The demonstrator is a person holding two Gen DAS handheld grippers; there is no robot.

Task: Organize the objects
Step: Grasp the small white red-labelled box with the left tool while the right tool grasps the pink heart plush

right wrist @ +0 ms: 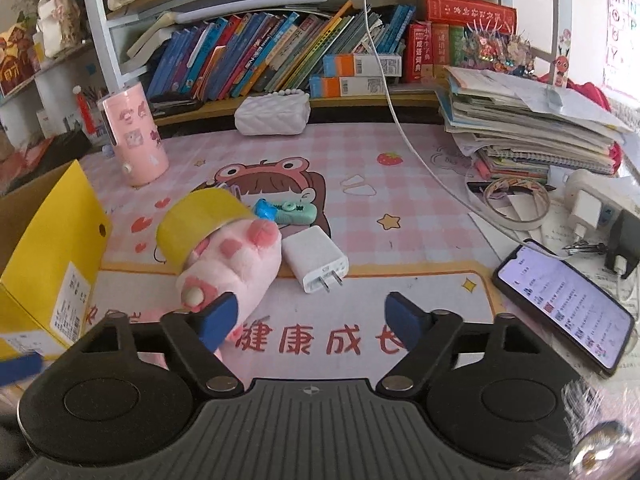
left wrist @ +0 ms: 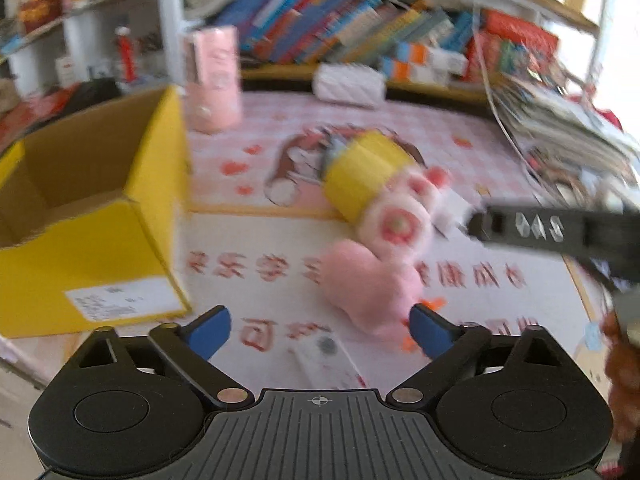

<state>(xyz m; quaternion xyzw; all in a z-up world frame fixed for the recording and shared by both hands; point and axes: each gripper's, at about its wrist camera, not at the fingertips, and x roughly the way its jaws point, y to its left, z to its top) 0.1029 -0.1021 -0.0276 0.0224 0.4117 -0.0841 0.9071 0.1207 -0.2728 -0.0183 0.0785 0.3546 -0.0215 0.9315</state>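
Observation:
A pink plush paw [left wrist: 368, 284] [right wrist: 232, 264] lies on the desk mat, its toe end pushed through a roll of yellow tape [left wrist: 364, 172] [right wrist: 200, 220]. My left gripper [left wrist: 320, 332] is open just short of the plush's near end, which sits by its right finger. My right gripper [right wrist: 314, 320] is open too; its left finger overlaps the plush in the picture, and only mat shows between the fingers. A white plug adapter [right wrist: 316, 260] [left wrist: 452, 208] rests beside the plush. An open yellow cardboard box [left wrist: 80, 220] [right wrist: 52, 248] stands to the left.
A blue and green small item [right wrist: 288, 212] lies behind the adapter. A pink cylinder [right wrist: 134, 132], a white quilted pouch [right wrist: 272, 114] and a book stack [right wrist: 528, 120] line the back. A lit phone [right wrist: 564, 304] lies right. A small white object [left wrist: 328, 356] lies under my left gripper.

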